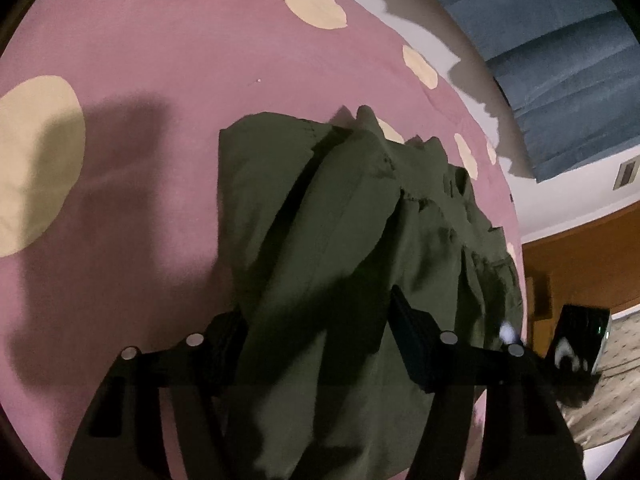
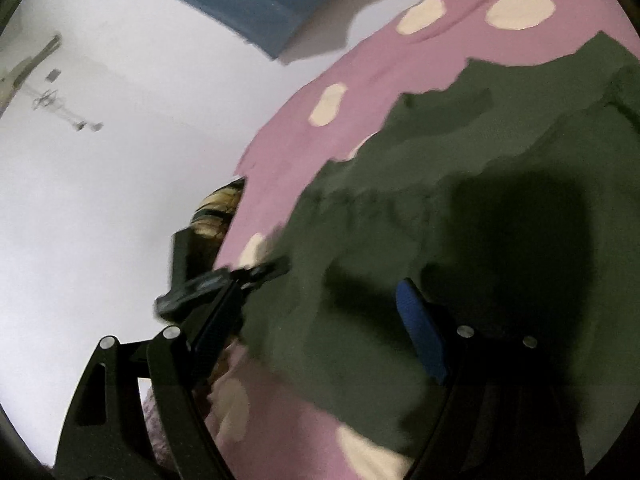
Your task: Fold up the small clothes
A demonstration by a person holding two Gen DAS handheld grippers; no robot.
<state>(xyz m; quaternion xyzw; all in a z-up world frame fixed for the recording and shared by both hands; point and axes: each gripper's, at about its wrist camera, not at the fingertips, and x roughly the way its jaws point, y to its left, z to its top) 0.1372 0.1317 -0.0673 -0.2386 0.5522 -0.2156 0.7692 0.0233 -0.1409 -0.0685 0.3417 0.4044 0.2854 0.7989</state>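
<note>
Mid-fold: green shorts (image 1: 340, 240) on the bedspread (image 1: 160, 80) are straddled by both spread tools (image 1: 316, 344) (image 2: 320, 312); an edge needs pinching next.

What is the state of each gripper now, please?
Left gripper: open, jaws wide around the green garment, not pinching.
Right gripper: open, fingers spread over the same garment.
</note>
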